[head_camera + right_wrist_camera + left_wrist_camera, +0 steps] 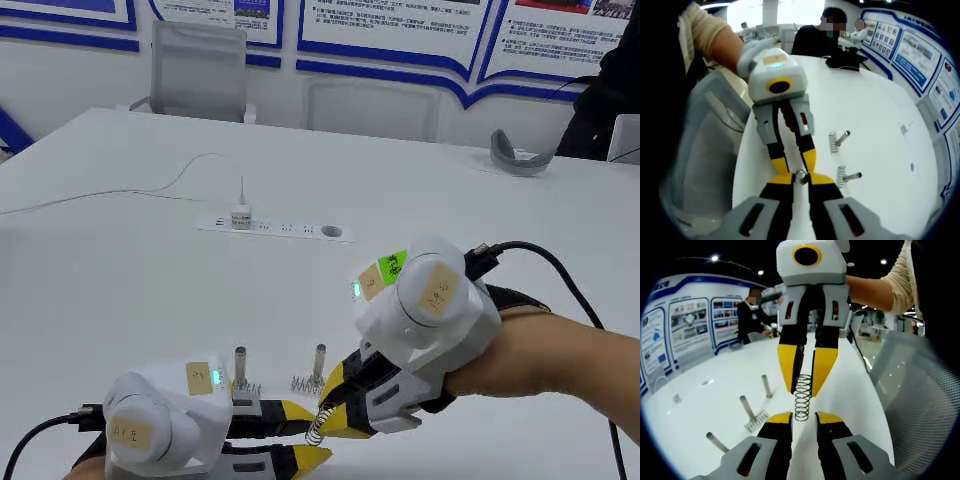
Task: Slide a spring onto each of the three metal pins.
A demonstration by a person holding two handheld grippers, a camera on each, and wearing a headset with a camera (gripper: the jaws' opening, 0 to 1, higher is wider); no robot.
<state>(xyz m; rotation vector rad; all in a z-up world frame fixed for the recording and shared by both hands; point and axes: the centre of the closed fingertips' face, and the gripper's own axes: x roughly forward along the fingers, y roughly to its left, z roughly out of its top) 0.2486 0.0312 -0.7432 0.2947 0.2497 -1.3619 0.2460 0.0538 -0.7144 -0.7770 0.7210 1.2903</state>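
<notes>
- Centre of the left gripper view: spring [802, 399] spans the gap between both grippers' tips.
- Right gripper [805, 391] reaches in from the top, jaws pinching the spring's upper coils.
- Left gripper [803, 418] has its jaws spread either side of the lower end, seemingly without contact.
- Long axis runs tip to tip. The nearest pin [716, 441] is at lower left, apart from the fingers, with no spring seen on it.
- Spring is short, thin silver wire with open coils.

The right gripper [807, 385] pinches a spring [802, 397] upright, just above the parted left gripper [803, 419]. Three pins [746, 407] stand leftward.
</notes>
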